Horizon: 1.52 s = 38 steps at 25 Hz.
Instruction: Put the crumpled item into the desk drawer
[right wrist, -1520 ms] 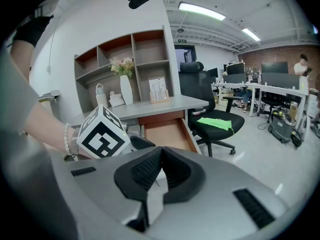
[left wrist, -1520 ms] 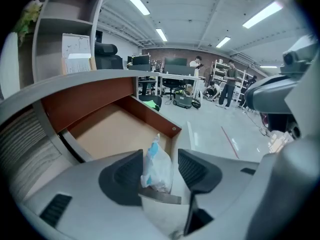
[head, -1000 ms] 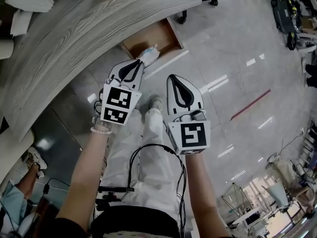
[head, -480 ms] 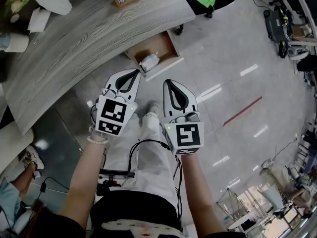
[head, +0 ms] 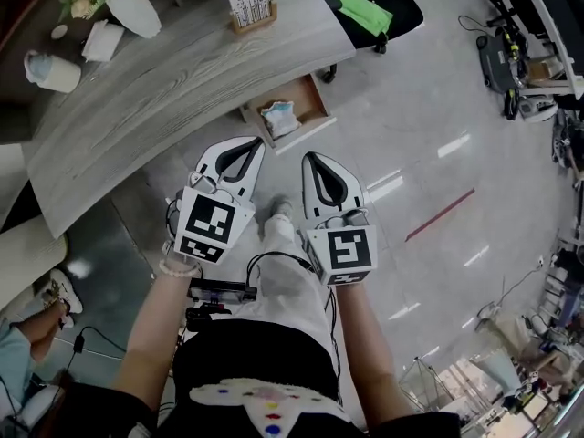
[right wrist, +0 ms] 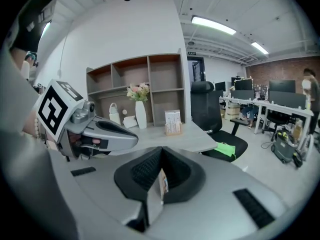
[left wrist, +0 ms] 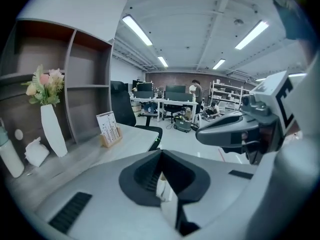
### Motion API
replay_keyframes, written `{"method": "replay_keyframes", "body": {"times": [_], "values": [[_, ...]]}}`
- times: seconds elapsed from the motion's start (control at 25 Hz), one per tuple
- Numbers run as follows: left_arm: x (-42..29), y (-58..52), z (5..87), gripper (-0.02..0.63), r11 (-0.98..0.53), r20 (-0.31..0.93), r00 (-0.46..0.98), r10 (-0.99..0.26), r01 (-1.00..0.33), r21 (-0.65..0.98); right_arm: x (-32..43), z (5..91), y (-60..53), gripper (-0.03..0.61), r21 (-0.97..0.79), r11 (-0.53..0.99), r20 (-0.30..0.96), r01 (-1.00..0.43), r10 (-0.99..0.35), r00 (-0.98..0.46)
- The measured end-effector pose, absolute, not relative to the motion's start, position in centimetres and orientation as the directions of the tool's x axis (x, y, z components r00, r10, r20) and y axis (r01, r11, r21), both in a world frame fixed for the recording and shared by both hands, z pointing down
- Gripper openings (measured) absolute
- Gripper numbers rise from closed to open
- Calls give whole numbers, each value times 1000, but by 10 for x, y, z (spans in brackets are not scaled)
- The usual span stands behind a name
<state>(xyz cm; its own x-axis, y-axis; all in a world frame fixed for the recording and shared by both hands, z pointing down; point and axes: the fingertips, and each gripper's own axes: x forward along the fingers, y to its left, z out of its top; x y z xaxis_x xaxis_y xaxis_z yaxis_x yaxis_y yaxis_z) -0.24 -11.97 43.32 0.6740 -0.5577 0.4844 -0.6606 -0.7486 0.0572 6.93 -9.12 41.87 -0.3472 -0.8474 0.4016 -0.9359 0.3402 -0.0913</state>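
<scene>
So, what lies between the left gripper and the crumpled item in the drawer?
In the head view, only the front rim of the drawer stands between the left gripper and the crumpled item. No other thing lies there.

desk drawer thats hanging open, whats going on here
A person stands at the grey desk with a gripper in each hand. The crumpled item lies inside the open drawer, and neither gripper touches it. The left gripper and the right gripper are both shut and empty, held side by side above the floor short of the drawer. The drawer has not yet been pushed shut.
</scene>
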Motion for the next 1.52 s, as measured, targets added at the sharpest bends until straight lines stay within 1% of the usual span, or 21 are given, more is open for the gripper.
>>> {"method": "replay_keyframes", "body": {"times": [0.36, 0.8, 1.12, 1.24, 1.4, 1.52], "values": [[-23, -112, 380, 11, -722, 449, 655, -607, -692, 34, 58, 374, -85, 3, -75, 377, 364, -923, -852, -378], [-27, -108, 327, 11, -717, 389, 660, -642, -697, -1, 70, 331, -91, 3, -18, 401, 316, -916, -867, -386], [-37, -101, 307, 11, -694, 371, 641, -672, -720, -12, 61, 290, -88, 3, -17, 439, 254, -899, -867, -428], [-38, -97, 299, 11, -691, 365, 639, -677, -723, -15, 60, 284, -82, 3, 2, 446, 282, -895, -859, -427], [-38, -94, 292, 11, -682, 352, 633, -689, -731, -22, 60, 278, -79, 3, 11, 458, 239, -889, -864, -443], [-39, -93, 290, 11, -678, 346, 630, -695, -735, -23, 59, 282, -75, 2, 11, 465, 253, -885, -858, -447]]}}
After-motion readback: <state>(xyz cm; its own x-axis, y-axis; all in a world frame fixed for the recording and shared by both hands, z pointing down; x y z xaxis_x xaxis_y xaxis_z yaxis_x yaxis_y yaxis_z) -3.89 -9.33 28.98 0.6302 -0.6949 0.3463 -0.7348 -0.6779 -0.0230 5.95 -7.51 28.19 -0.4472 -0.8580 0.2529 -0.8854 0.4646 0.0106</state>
